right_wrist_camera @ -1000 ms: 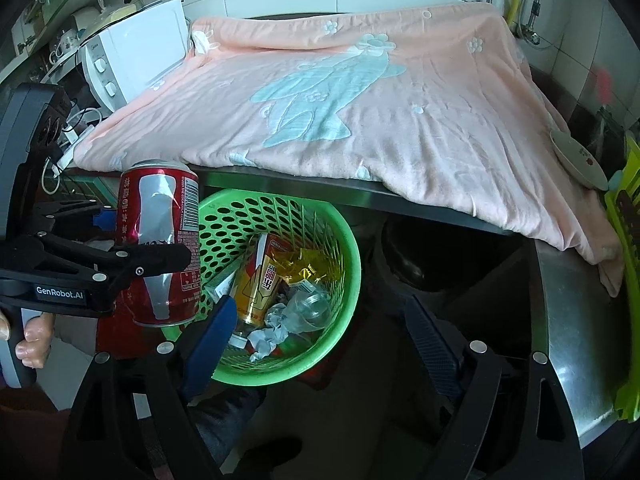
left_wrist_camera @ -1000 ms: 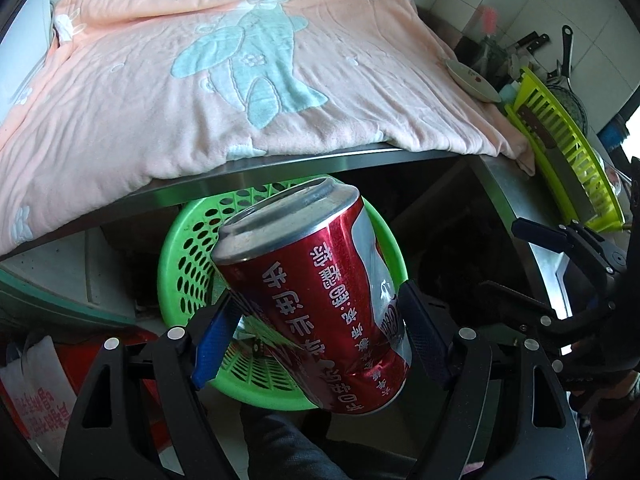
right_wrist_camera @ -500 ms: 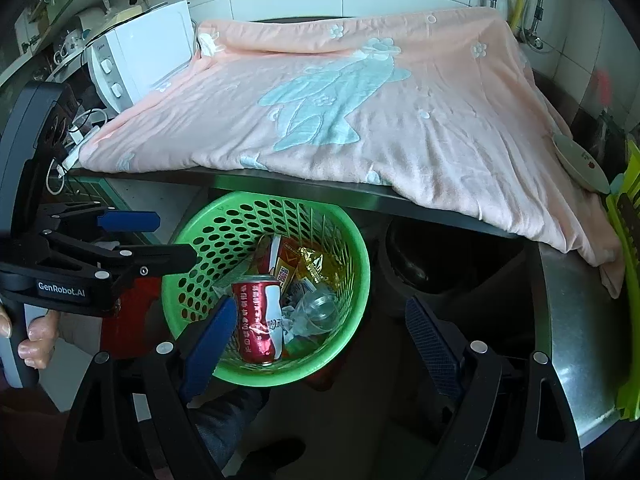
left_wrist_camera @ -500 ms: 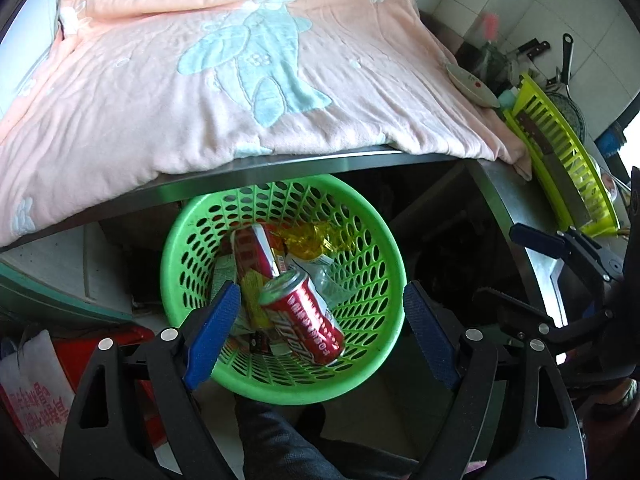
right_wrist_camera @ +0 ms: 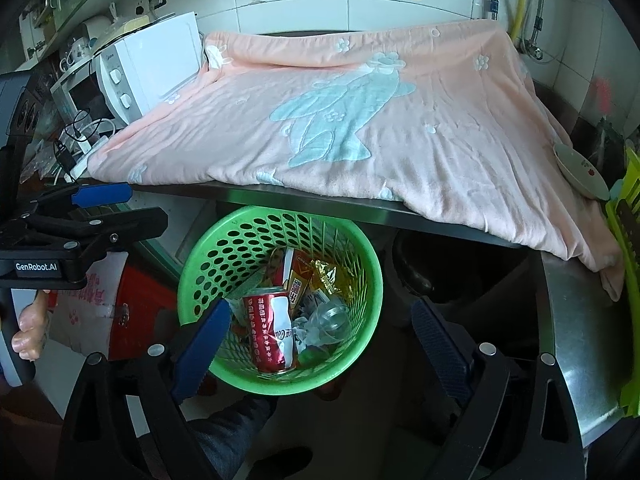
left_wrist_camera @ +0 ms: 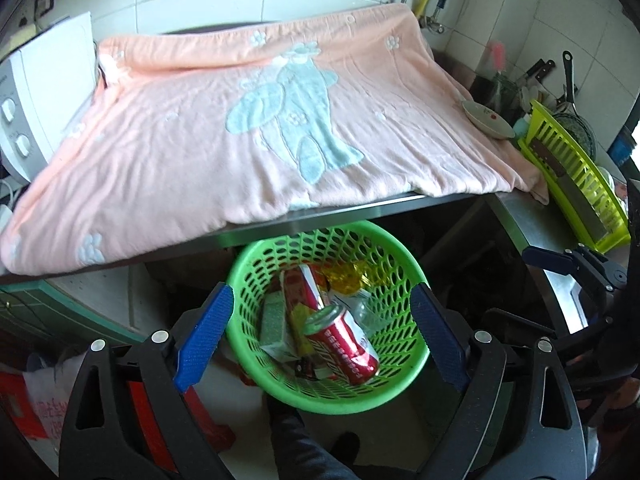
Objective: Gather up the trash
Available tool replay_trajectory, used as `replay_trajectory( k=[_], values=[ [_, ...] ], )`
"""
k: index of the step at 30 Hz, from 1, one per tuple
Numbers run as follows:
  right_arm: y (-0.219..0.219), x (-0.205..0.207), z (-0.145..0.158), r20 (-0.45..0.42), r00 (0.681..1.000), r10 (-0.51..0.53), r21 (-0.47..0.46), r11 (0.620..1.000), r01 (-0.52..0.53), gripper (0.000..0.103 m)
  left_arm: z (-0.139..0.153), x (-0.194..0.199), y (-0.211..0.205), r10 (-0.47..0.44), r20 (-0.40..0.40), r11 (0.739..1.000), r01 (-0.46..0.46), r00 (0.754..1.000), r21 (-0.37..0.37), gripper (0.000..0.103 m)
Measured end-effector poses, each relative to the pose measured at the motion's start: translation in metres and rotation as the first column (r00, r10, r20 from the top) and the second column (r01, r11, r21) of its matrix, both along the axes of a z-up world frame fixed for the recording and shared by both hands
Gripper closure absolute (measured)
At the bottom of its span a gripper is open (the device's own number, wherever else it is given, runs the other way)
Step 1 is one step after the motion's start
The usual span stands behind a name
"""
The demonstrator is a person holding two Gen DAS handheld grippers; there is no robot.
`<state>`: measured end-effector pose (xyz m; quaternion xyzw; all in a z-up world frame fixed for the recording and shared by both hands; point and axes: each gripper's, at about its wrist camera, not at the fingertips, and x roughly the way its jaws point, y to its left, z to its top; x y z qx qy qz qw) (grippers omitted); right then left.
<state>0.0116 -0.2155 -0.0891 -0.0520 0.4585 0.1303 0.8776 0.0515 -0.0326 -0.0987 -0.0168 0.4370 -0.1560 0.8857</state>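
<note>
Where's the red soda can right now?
The red soda can lies on its side in the green basket under the counter edge, on top of the other trash beside a red-and-yellow carton, seen low and central in both wrist views; neither gripper holds it.

Basket [left_wrist_camera: 394, 256] far rim hidden under counter edge [left_wrist_camera: 360, 212]; bottom trash indistinct.

Both wrist views look steeply down along their own blue-padded fingers from above the green basket [left_wrist_camera: 244, 276] under the steel counter edge [left_wrist_camera: 360, 212], facing the tiled wall. Left view sits to the left, catching the right gripper [left_wrist_camera: 560, 264] at its right edge; right view catches the left gripper [right_wrist_camera: 92, 208] at its left edge. Shared: basket, pink blanket [right_wrist_camera: 360, 120], white oven [right_wrist_camera: 152, 68], dish [left_wrist_camera: 486, 118]
</note>
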Motion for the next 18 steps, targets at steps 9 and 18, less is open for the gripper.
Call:
replay_trajectory(
  k=[9, 18],
  values=[
    [-0.004, 0.001, 0.012, 0.033, 0.999, -0.043, 0.014, 0.999, 0.042, 0.012, 0.019, -0.005, 0.011, 0.038, 0.101, 0.997, -0.045, 0.994, 0.061, 0.012],
    [-0.008, 0.002, 0.025, 0.073, 0.995, -0.072, 0.035, 0.997, 0.070, 0.011, 0.030, -0.011, 0.019, 0.062, 0.141, 0.995, -0.073, 0.988, 0.074, 0.006]
  ],
)
